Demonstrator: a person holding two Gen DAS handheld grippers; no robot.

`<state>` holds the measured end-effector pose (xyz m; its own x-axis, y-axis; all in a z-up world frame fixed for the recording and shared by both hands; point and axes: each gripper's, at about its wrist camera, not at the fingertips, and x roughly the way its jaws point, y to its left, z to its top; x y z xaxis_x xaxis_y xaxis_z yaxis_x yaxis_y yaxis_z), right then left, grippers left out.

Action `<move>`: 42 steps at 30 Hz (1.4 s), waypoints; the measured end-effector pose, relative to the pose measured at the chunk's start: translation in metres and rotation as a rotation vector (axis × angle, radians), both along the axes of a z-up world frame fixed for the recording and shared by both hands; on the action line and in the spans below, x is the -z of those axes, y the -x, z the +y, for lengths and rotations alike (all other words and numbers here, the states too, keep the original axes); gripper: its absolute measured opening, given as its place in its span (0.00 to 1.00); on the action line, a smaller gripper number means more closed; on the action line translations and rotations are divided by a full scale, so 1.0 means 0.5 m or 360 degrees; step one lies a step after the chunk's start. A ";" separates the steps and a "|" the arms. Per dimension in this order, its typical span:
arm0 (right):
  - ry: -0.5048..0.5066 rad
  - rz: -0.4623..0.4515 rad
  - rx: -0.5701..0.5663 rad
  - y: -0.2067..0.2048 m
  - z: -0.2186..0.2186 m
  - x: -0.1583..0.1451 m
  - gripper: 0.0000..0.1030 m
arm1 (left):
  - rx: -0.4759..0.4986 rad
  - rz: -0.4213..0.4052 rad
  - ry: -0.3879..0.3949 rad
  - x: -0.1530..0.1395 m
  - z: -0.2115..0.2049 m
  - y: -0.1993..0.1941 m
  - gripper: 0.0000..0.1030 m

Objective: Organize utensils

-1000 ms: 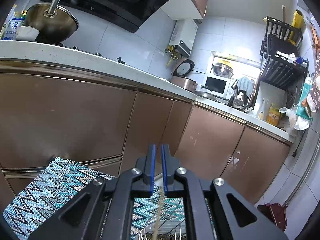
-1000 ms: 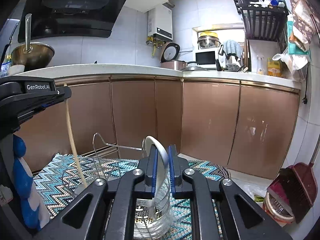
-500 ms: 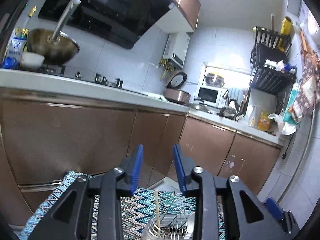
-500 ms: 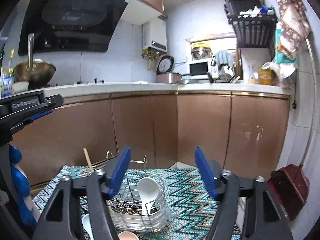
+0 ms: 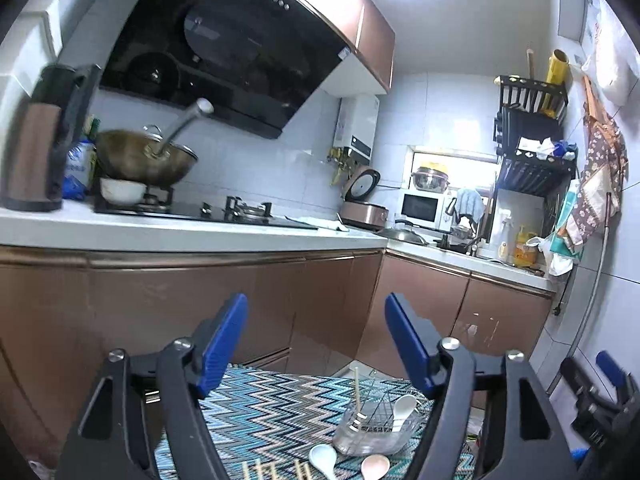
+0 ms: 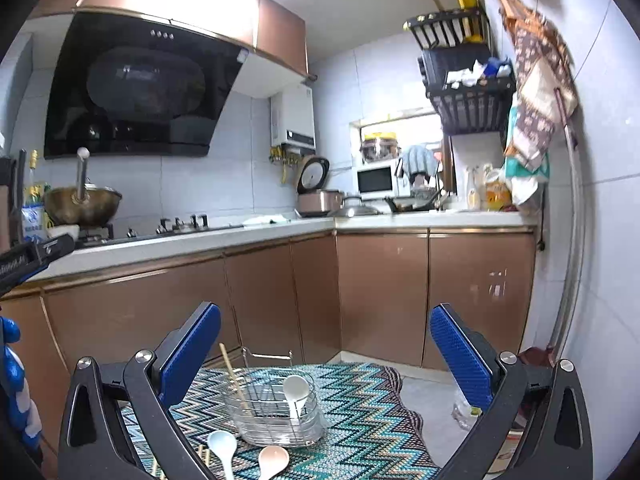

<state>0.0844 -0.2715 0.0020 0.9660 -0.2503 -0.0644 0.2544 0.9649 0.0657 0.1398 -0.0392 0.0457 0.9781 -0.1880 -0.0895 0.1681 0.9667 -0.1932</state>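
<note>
We are looking over a zigzag mat (image 6: 360,412) lying on the kitchen floor, and we are using the wire utensil rack (image 6: 276,412) on it as our landmark. The rack is sitting in a clear tray, holding one white spoon (image 6: 297,394) standing bowl-up on its right side and one wooden chopstick (image 6: 232,372) leaning out of its left side. Just in front of the rack two loose spoons are lying on the mat: a pale blue spoon (image 6: 223,446) to the left, a pink spoon (image 6: 273,460) right beside it. More chopsticks (image 5: 276,470) are lying on the mat left of the blue spoon, only their tips showing. We are seeing the left gripper (image 5: 316,344) with its jaws opening wide, nothing between the blue pads, well above and back from the rack. The right gripper (image 6: 326,350) is also opening, jaws spread far apart, empty, the rack showing low between them without touching. Behind the rack brown cabinets (image 6: 380,292) are running under the counter (image 6: 200,242), with a wok (image 6: 82,202) sitting on the stove far left of the rack.
</note>
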 end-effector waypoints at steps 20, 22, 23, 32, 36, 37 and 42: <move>0.0067 -0.0282 -0.0165 0.217 0.116 -0.126 1.00 | 0.0017 0.0058 0.0123 -0.064 0.198 0.201 0.70; 0.0070 -0.0242 -0.0185 0.208 0.121 -0.119 1.00 | 0.0033 0.0120 0.0129 -0.048 0.200 0.187 0.70; 0.0068 -0.0222 -0.0191 0.203 0.120 -0.115 1.00 | 0.0041 0.0150 0.0127 -0.040 0.200 0.178 0.70; -0.0069 0.0015 -0.0199 0.120 0.050 -0.041 1.00 | 0.0185 0.0598 0.0081 0.090 0.158 0.022 0.69; -0.0161 0.0150 -0.0220 0.065 0.010 0.011 1.00 | 0.0251 0.0845 0.0067 0.174 0.130 -0.064 0.69; -0.0176 0.0177 -0.0227 0.055 0.003 0.022 0.99 | 0.0260 0.0896 0.0061 0.195 0.122 -0.083 0.69; -0.0310 0.0408 -0.0340 -0.031 -0.029 0.111 0.85 | 0.0309 0.1187 0.0099 0.306 0.097 -0.176 0.59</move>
<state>0.1002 -0.2859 -0.0537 0.9414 -0.0043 -0.3371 0.0809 0.9735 0.2137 0.2276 0.0092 -0.1075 0.6121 -0.3760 -0.6956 0.1373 0.9169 -0.3749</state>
